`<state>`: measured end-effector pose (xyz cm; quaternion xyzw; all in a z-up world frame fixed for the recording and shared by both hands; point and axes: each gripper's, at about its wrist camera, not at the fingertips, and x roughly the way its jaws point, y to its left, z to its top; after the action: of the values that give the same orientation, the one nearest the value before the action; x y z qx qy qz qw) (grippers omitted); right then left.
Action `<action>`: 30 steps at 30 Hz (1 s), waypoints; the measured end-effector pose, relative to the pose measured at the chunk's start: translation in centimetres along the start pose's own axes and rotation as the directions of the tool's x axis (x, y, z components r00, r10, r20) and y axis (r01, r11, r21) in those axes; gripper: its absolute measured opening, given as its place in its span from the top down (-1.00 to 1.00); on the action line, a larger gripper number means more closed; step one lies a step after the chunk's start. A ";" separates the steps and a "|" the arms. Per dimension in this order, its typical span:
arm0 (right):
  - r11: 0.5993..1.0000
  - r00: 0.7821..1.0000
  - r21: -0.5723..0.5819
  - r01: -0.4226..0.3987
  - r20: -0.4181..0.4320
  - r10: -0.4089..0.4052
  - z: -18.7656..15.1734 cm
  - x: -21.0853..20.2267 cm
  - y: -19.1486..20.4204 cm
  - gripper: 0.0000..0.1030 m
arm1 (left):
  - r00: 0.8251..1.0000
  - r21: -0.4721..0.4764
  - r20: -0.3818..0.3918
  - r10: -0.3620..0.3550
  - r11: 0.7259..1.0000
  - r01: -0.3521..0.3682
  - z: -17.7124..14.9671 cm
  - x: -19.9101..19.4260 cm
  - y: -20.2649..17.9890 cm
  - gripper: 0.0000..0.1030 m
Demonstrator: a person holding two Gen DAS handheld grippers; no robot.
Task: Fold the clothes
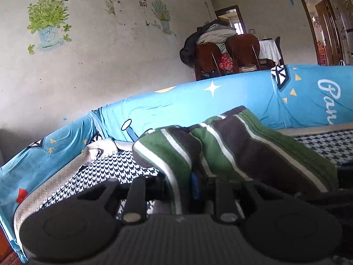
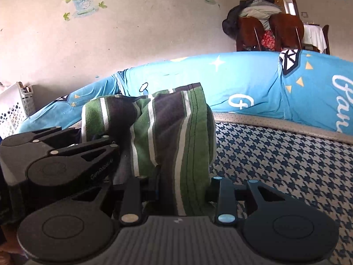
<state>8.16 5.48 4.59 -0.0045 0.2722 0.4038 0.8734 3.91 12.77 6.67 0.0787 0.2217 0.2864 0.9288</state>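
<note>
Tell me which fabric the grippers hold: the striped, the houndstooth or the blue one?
The striped garment; both grippers pinch it. The houndstooth cover lies beneath, the blue sheet behind.

The striped garment (image 2: 167, 132) and left tool (image 2: 72, 156) crowd the sofa's left end, walled behind by the blue backrest (image 2: 253, 84); its houndstooth seat (image 2: 286, 159) rightward lies open.

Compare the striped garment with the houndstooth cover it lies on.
The striped garment has wide green, dark and white stripes; the houndstooth cover has a fine blue-and-white check. The garment is bunched into a raised heap; the cover lies spread flat. Both tongs, left and right, close on the garment; neither holds the cover. Both are fabric.
</note>
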 end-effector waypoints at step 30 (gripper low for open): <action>0.996 0.990 0.048 0.074 -0.126 -0.067 -2.7 6.6 -1.8 0.30 | 0.991 0.088 -0.124 0.042 0.996 -0.031 -3.6 7.9 -1.2 0.13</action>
<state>11.65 8.27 -1.23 -0.0164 0.3365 0.3643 0.8682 8.66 16.31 0.23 0.1043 0.2904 0.2980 0.9033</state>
